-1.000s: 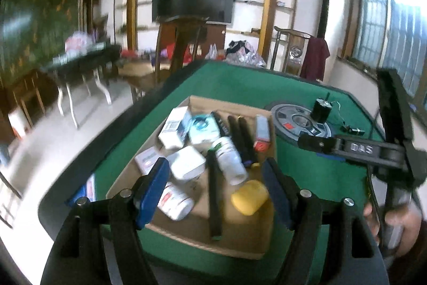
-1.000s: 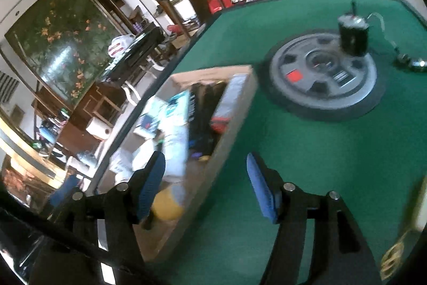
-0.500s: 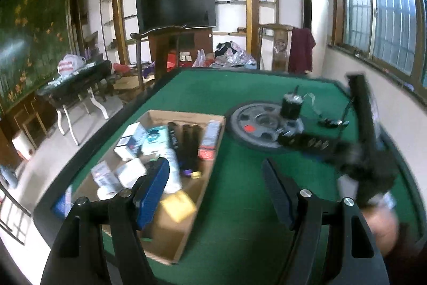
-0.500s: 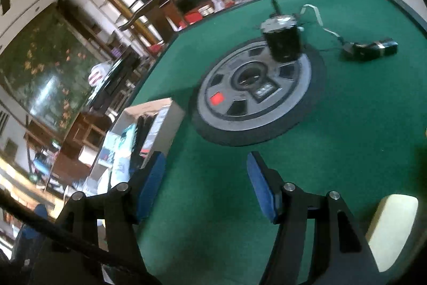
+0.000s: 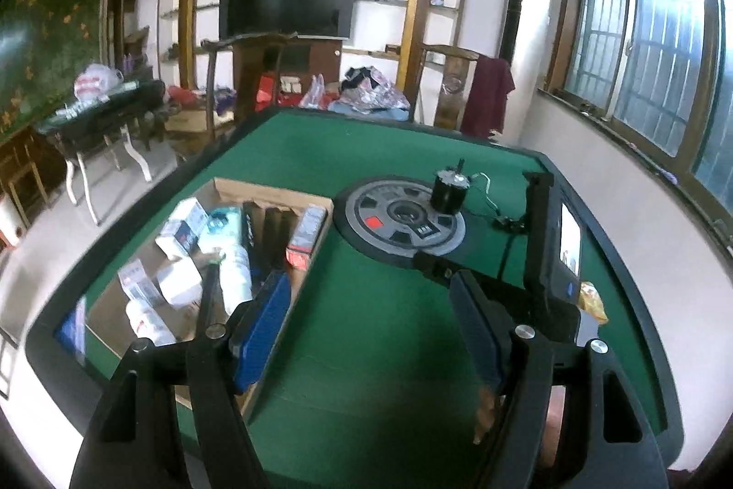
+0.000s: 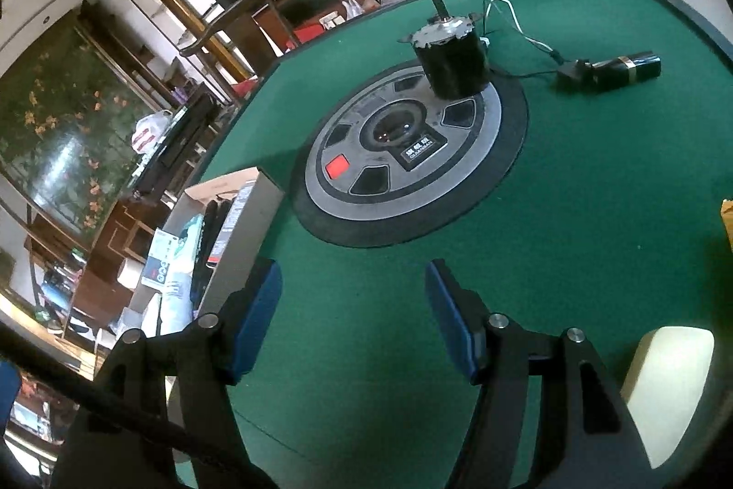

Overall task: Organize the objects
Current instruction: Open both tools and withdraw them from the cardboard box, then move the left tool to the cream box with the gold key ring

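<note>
My left gripper (image 5: 371, 324) hangs released over the green table (image 5: 366, 374), nothing between its 2 blue pads. My right gripper (image 6: 352, 315) is also released and holds nothing. The cardboard box (image 5: 275, 193) lies along the left edge of the table, full of white bottles (image 5: 236, 273), small cartons and dark long things; their labels are too blurred to read. The round grey disc (image 6: 403, 154) sits at the table's middle, with a black motor (image 6: 451, 60) standing on its far rim. A cream thing (image 6: 664, 388) at the near right edge is cut off.
</note>
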